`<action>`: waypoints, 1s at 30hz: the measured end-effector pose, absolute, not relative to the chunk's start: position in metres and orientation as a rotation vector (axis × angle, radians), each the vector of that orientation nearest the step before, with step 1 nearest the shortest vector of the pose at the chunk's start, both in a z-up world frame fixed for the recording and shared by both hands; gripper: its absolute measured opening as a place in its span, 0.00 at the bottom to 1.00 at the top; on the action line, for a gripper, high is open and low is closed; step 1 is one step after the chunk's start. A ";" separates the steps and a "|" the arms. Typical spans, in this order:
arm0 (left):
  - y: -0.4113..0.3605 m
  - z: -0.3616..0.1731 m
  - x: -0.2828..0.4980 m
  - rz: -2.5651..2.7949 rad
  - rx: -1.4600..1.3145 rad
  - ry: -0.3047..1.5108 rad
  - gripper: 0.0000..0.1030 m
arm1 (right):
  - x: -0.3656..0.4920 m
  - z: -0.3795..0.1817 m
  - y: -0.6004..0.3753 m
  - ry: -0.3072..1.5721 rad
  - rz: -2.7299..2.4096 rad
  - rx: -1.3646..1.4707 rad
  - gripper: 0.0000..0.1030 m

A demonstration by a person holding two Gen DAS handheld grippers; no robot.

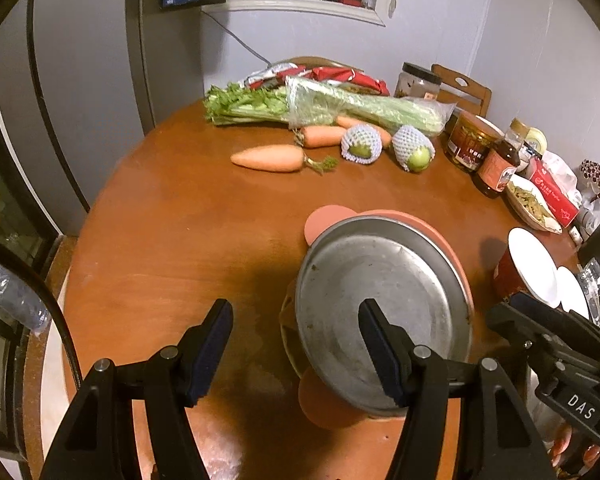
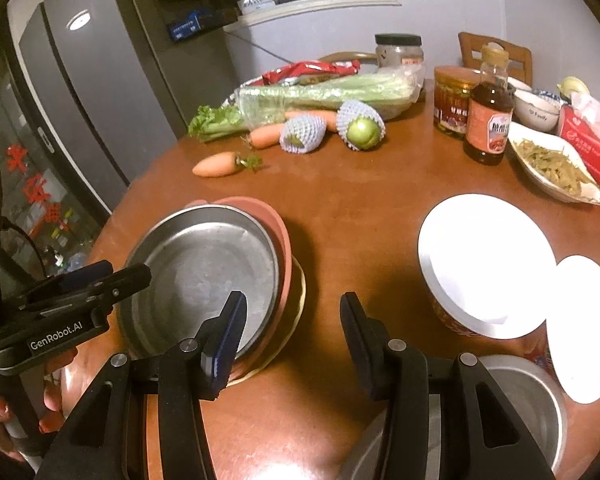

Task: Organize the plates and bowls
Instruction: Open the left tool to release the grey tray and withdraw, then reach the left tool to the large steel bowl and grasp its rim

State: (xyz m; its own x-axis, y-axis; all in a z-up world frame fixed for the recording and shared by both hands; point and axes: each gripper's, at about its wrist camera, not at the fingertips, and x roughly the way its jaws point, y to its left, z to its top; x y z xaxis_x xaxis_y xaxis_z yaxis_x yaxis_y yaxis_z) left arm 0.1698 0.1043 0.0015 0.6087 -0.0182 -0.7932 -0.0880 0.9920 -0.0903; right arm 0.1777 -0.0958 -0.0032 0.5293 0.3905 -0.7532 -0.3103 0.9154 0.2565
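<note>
Centrally on the round wooden counter [image 2: 360, 208] sits a stack: a metal plate [image 2: 204, 272] lies on a pink plate [image 2: 278, 232], which rests on a yellowish plate [image 2: 300, 300] whose rim shows at the stack's right side. In the left wrist view the same metal plate [image 1: 380, 304] is seen with the pink plate [image 1: 440, 236] peeking out behind it.

The left tongs [image 1: 296, 344] hang over the stack's near-left edge with jaws apart and nothing between them; one finger shows in front of the metal plate, the other over bare wood. The right tongs [image 2: 292, 336] also stand open and empty, above the counter just right of the stack.

To the right are a red bowl [image 2: 460, 320] with a white plate [image 2: 484, 264] on top, a smaller white plate [image 2: 584, 328] beside it, and a metal bowl [image 2: 516, 408] at the near edge.

Farther back lie carrots [image 2: 216, 164], two net-wrapped green fruits [image 2: 360, 128], bagged celery [image 2: 320, 92], jars and a sauce bottle [image 2: 488, 120], and a white dish of food [image 2: 556, 168]. A hand [image 2: 4, 416] grips the left tool's handle at lower left.
</note>
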 end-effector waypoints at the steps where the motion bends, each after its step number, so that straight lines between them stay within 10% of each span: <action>1: 0.103 0.005 0.166 0.043 -0.122 0.908 0.63 | 0.175 -0.001 -0.096 0.915 0.421 0.096 0.49; 30: 0.022 0.052 0.108 -0.051 -0.053 0.786 0.63 | 0.100 0.057 -0.176 0.743 0.380 0.120 0.54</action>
